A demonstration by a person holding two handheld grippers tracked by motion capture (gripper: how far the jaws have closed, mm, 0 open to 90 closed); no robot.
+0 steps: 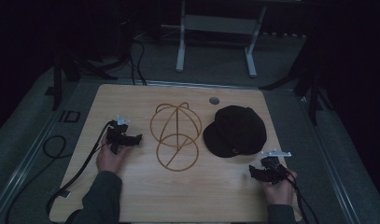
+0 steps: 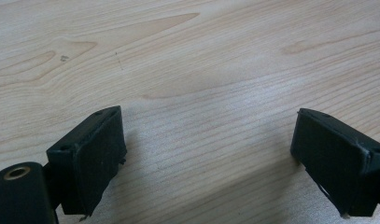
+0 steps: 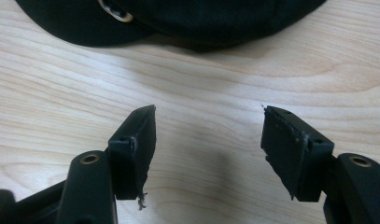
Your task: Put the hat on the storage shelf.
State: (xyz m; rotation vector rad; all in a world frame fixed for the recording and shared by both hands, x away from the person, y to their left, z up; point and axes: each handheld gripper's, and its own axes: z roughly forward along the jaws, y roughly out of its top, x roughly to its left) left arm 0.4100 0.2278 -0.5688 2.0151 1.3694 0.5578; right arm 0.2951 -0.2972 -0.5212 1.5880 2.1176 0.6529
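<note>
Two claws wait at the near edge of the pale wooden tabletop (image 1: 131,196), each in one of the person's hands. The right claw (image 1: 267,171) sits nearest, at the near right corner, its jaws apart with bare wood between them and nothing gripped; in the right gripper view the right claw (image 3: 208,140) points at the brim of the black fabric cap (image 3: 187,18), which lies just ahead and not yet between the pads. The left claw (image 1: 127,138) rests a little farther in on the left side, its jaws spread wide over empty tabletop, as the left gripper view confirms (image 2: 206,154).

Farther in, the cap (image 1: 235,130) lies flat on the right half, near the right claw. Just beside it, at the middle, stands a thin golden wire hat stand (image 1: 176,135), a domed frame on a ring base. Beyond both, a small grey round grommet (image 1: 214,100) is set into the far edge.

Judging the work as setting the cap on the stand, the risks are plain: a shallow pinch on the soft brim may slip or fold it, and the light wire frame could tip or slide if the cap lands off-centre while the left claw is not steadying it.
</note>
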